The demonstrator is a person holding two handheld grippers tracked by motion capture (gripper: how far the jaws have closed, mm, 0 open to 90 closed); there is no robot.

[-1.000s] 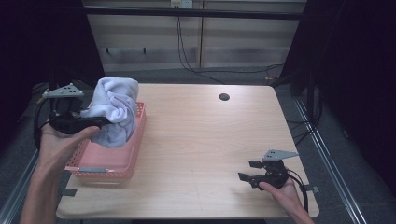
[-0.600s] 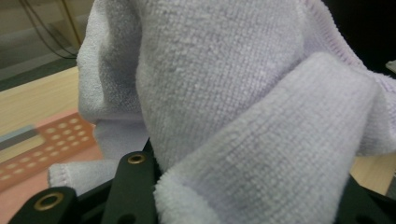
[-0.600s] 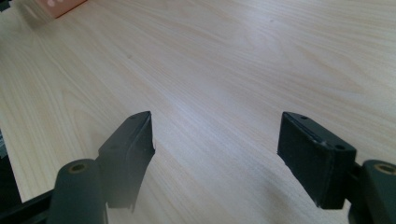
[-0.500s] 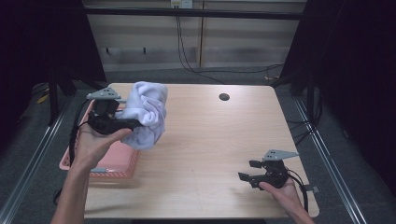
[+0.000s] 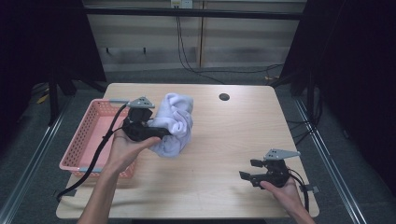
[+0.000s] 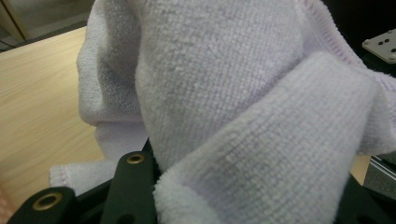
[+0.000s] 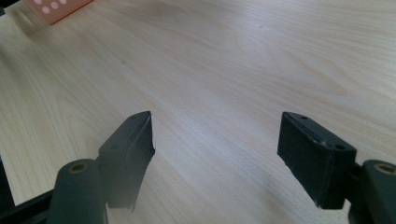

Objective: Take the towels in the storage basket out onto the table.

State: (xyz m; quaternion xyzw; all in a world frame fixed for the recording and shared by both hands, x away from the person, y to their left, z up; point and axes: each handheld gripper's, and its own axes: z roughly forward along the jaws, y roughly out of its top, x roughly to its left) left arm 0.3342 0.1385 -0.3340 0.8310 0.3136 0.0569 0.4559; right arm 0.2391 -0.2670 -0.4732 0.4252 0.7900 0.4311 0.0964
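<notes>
Dark room all round, cables down the back wall, pale wooden worktop [image 5: 224, 140] in the middle. Found the white towel [image 5: 175, 123] bunched up in the left tool [image 5: 161, 133], hanging over the wood just beside the pink basket [image 5: 74, 154] and clear of its rim. Couldn't tell whether the lowest folds were touching the worktop or just skimming it.

Left tool: clamped about halfway shut on a thick wad of terry, with cloth spilling over both jaws in the left gripper view. Definitely a grip, not a hover.

Right tool [image 5: 248, 169]: parked low at the near right corner, well apart from the towel, jaws spread wide with bare wood between them and nothing held.

Handling thoughts, judging by looks only:
- Looked soft, light and totally floppy, so would sag and drape wherever not supported.
- Not slippery, thanks to the looped pile giving the pads plenty to bite on.
- Nothing fragile about it, so could take a firm squeeze.
- Seemed fine to grab by the bunched middle for carrying, but useless for spreading it out.
- Would go for a hemmed edge or a corner with the free right tool, then pull the two grips apart to open it flat.
</notes>
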